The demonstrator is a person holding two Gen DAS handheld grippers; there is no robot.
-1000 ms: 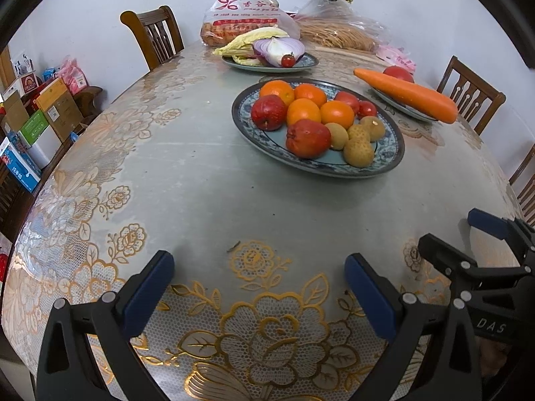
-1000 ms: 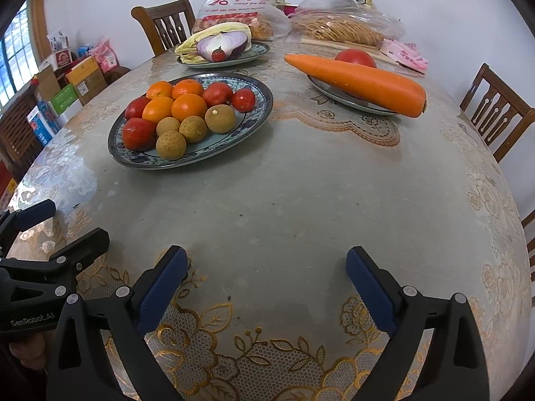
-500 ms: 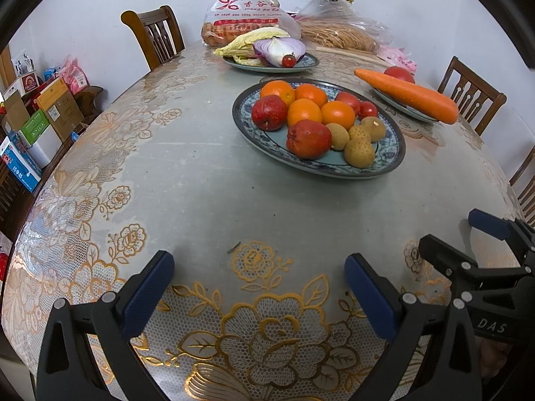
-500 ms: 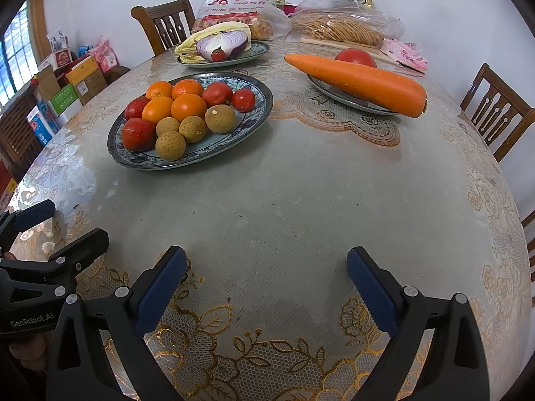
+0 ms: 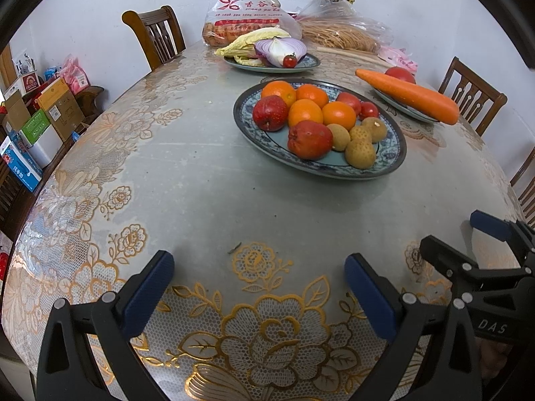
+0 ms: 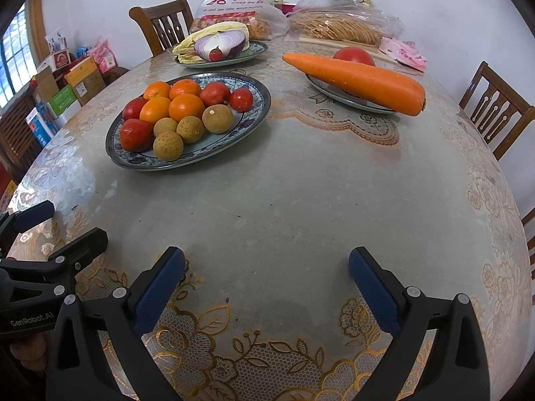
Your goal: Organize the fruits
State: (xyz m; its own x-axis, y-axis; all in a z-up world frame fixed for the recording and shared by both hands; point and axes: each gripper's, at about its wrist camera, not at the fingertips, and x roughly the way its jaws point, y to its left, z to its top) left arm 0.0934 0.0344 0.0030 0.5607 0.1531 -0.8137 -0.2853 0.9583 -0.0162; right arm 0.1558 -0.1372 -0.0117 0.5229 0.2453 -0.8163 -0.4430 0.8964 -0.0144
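Both grippers, the left gripper (image 5: 259,275) and the right gripper (image 6: 266,267), are held wide open and empty above the near edge of the counter (image 6: 301,200). The fruits are piled touching one another on the patterned plate (image 5: 394,153), well apart from both. The round longans (image 6: 168,146) are judged light, firm and prone to rolling; a gentle hold across the middle is advised. The oranges (image 5: 305,112) are judged heavier and smooth-skinned.

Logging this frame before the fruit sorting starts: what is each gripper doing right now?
Left gripper: open, holding nothing, above the table.
Right gripper: open, holding nothing, also above the table.
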